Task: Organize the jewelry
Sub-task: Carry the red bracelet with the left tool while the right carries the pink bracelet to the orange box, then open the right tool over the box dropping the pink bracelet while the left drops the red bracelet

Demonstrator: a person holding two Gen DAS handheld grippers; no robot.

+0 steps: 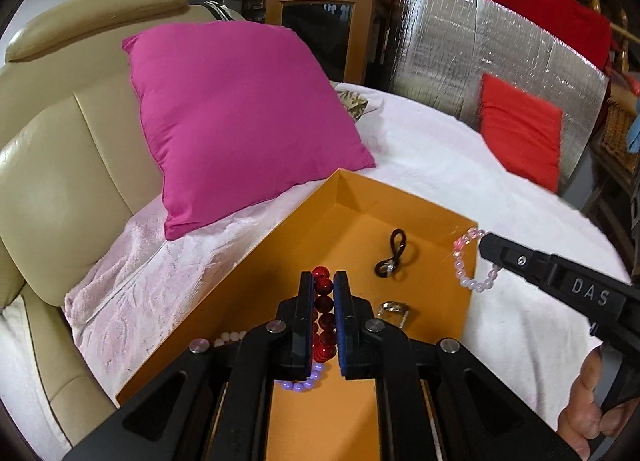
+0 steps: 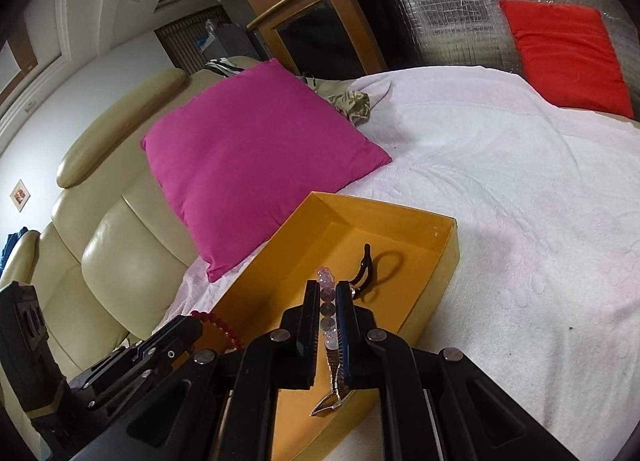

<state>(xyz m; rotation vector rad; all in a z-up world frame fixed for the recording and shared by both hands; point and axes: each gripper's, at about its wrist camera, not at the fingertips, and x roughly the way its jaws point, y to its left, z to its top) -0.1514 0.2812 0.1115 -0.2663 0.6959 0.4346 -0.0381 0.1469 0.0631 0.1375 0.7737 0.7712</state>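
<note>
Left wrist view: the left gripper (image 1: 323,287) has its jaws pinching a red bead bracelet (image 1: 323,313) over the orange box (image 1: 404,217). A black cord (image 1: 394,255) and a silver ring (image 1: 394,307) lie in the box. The right gripper (image 1: 486,243) holds a pink bead bracelet (image 1: 470,261) at the box's right wall.

Right wrist view: the right gripper's jaws pinch the pink bead bracelet (image 2: 327,309) above the box (image 2: 400,217), which sits on the white bed cover (image 2: 520,201) beside a pink pillow (image 2: 248,157).
</note>
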